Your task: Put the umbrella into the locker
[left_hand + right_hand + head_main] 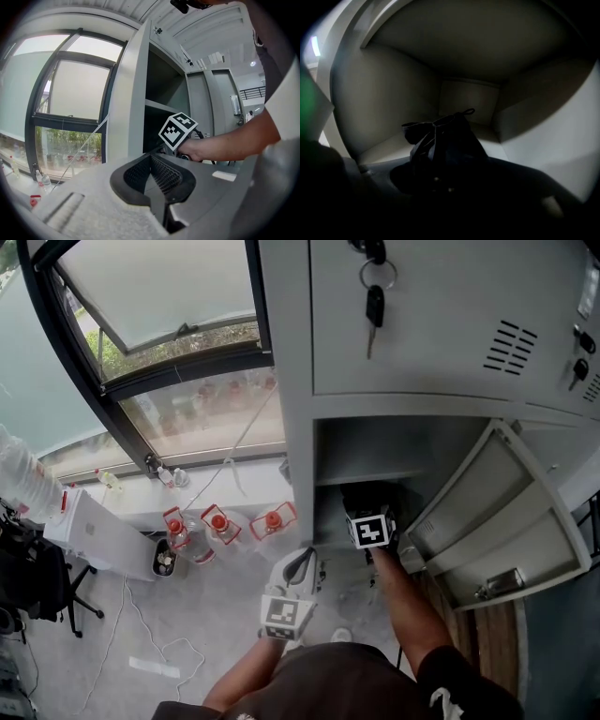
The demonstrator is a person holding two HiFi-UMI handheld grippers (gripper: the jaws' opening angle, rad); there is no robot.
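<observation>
**Umbrella in the compartment, right tool spread around it**

I am reading the umbrella (445, 145) as already lying on the floor of the open locker (300, 456) compartment. It is lying directly ahead of the right tool (367, 501). Its long axis is running along the tool's own pointing line towards the back wall, and its strap loop (466, 111) is sitting at the far end.

The right tool is standing released. Its jaws are spread wide with the near end of the umbrella lying between them, and the pads are not appearing to press on it. I am judging the next move to be a straight pull-back along that axis, so that neither jaw is dragging the fabric out again.

The left tool (157, 173) is hanging outside the locker at the frame's left side, pointing level. Its jaws are clenched together on nothing. The right hand is plainly the nearer one.

Hard to make out: the right gripper view is very dark, so the jaw edges are merging with the umbrella. In the head view the marker cube and the person's forearm are hiding most of it. The open door (506, 512) is hanging to the right.
</observation>
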